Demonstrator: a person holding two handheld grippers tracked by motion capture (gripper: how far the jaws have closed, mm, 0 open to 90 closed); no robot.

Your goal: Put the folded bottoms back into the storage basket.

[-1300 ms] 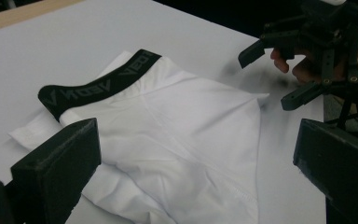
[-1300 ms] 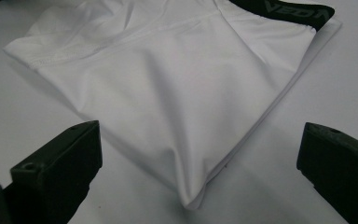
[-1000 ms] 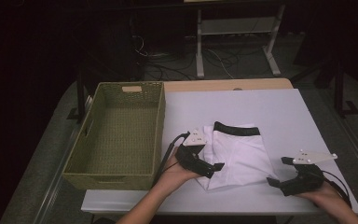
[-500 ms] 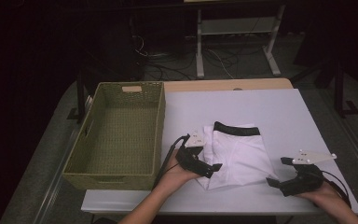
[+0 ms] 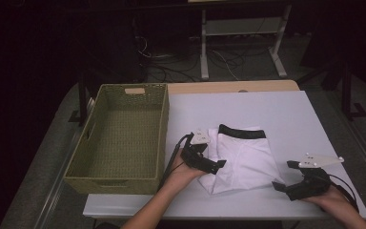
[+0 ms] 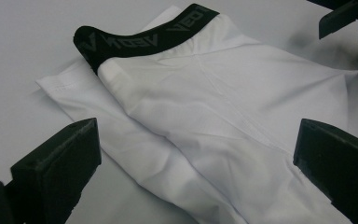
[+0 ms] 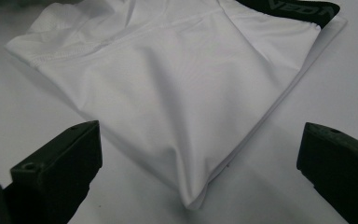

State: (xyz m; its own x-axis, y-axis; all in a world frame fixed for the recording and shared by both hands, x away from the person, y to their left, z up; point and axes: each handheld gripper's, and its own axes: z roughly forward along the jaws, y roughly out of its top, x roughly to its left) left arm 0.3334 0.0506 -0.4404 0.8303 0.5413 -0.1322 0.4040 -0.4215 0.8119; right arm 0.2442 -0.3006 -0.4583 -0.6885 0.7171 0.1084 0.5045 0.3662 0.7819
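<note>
Since a second ago we have edged our left hand-held gripper [image 5: 208, 165] slightly along the shorts [image 5: 242, 157]; its jaws gape wide over their left edge. Our right hand-held gripper [image 5: 286, 176], wide too, waits just beside them. Shorts lie folded mid-bench [image 5: 286, 114], basket [image 5: 119, 138] at left.

Right claw [image 7: 200, 175] spread wide, a folded white garment [image 7: 177, 84] on the table [image 7: 354, 79] between its jaws

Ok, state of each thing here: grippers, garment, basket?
Left gripper: open, jaws wide over the garment's left edge.
Right gripper: open, beside the garment's right corner.
White underwear: folded, flat on the table, black waistband away from the person.
Wicker basket: upright, empty.
</note>
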